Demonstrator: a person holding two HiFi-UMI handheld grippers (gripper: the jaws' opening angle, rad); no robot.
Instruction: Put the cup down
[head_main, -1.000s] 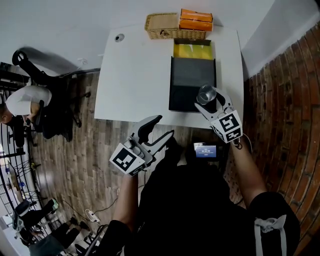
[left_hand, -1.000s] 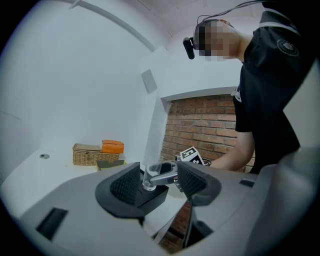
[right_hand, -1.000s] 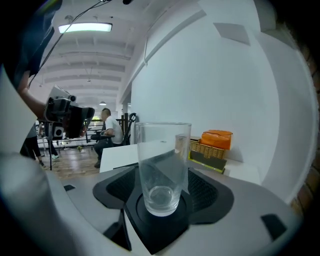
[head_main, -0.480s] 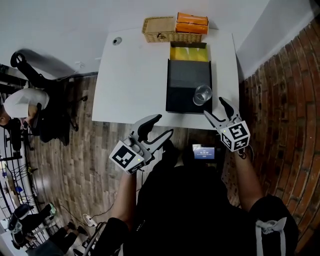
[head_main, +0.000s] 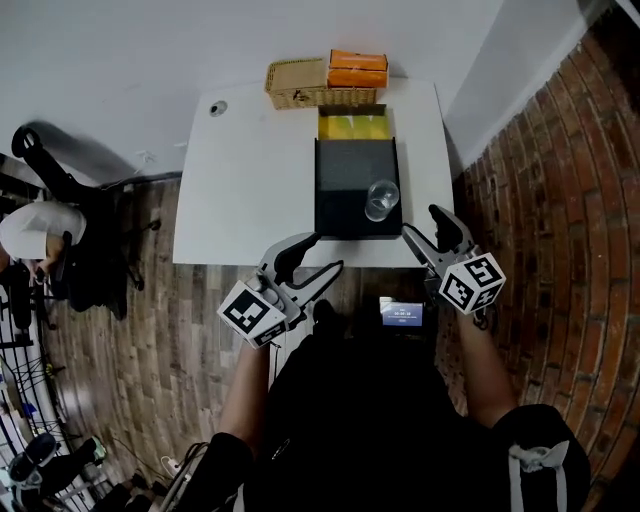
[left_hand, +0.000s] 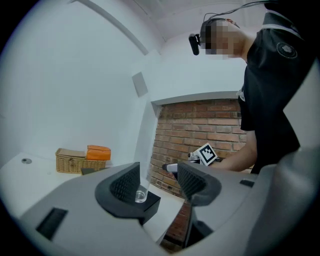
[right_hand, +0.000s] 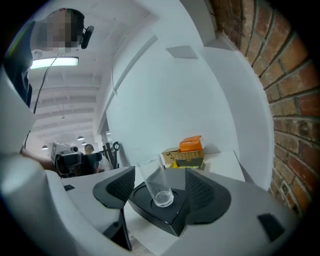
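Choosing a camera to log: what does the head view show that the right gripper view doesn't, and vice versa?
Only the head view: the left gripper and right gripper together from above, the whole white table, a small lit screen. Only the right gripper view: the cup in side profile, beyond its parted jaws, and a ceiling light. Both: the cup upright on the black tray, the wicker basket, the orange box.

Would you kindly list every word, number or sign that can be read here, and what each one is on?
No text reads clearly.
Small screen: pale characters on blue, too small to read.
Shirt emblem: too small to read.
Left marker cube, right marker cube: black-and-white square patterns, no words.
Orange box: no print legible.
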